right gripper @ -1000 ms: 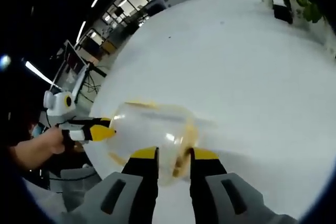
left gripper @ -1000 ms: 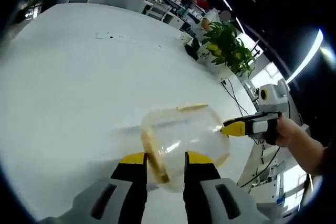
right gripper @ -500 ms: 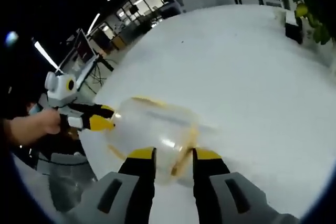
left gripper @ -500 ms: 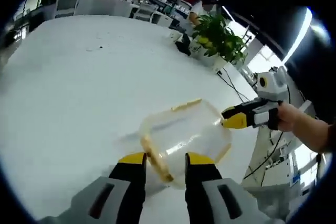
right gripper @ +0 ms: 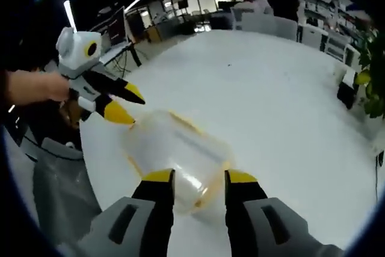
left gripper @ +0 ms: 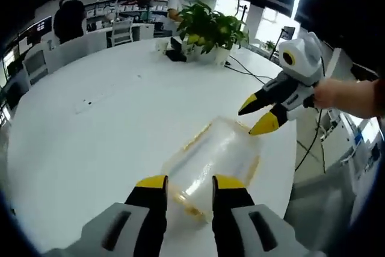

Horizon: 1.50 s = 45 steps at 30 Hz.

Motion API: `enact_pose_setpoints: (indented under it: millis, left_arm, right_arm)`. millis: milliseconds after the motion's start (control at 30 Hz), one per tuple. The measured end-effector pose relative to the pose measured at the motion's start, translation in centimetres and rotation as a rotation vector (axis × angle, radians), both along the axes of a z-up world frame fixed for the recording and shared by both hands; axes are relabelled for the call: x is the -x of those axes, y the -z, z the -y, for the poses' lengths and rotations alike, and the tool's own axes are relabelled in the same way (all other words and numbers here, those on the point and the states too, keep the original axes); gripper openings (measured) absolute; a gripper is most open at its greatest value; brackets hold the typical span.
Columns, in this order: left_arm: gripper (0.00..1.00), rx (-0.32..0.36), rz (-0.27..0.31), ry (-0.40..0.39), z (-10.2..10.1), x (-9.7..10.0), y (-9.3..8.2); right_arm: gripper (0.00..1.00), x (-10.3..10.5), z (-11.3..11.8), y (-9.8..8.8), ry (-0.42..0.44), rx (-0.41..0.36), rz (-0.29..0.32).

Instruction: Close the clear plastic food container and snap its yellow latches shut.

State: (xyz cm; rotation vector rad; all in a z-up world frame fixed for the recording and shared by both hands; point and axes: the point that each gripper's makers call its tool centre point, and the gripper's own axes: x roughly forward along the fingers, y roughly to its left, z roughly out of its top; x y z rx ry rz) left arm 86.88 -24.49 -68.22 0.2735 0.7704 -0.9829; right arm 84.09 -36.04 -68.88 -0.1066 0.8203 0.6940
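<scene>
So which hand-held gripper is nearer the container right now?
About equal: the left hand-held gripper and the right hand-held gripper each straddle opposite ends of the container, jaws open.

One clear food container [left gripper: 212, 162] with yellow latches, on one white bench [left gripper: 90, 142]. Two tongs: left [left gripper: 188, 183], right [right gripper: 199, 177]. One potted plant [left gripper: 209, 27]. One dark item [left gripper: 175, 56] beside plant.
</scene>
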Motion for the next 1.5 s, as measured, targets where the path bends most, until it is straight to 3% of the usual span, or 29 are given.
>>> enact_pose_setpoints:
  millis: [133, 533, 1100, 1267, 1500]
  left_arm:
    - [0.21, -0.020, 0.024, 0.115, 1.4, 0.5, 0.1]
    - [0.18, -0.070, 0.066, 0.292, 4.3, 0.6, 1.0]
    - [0.18, -0.076, 0.070, 0.312, 5.4, -0.1, 1.6]
    - [0.19, -0.085, 0.071, 0.306, 5.3, -0.5, 1.7]
    - [0.23, -0.094, 0.087, 0.304, 5.4, -1.0, 1.6]
  right_arm:
    - [0.22, 0.0, -1.1, -0.2, -0.093, 0.032, 0.064]
    - [0.17, -0.7, -3.2, 0.6, -0.170, 0.023, 0.067]
    - [0.17, 0.4, -4.1, 1.6, -0.243, 0.038, 0.053]
    - [0.21, 1.1, -4.4, 1.7, -0.266, 0.011, 0.026]
    - [0.24, 2.1, -4.5, 1.6, -0.331, 0.032, 0.047]
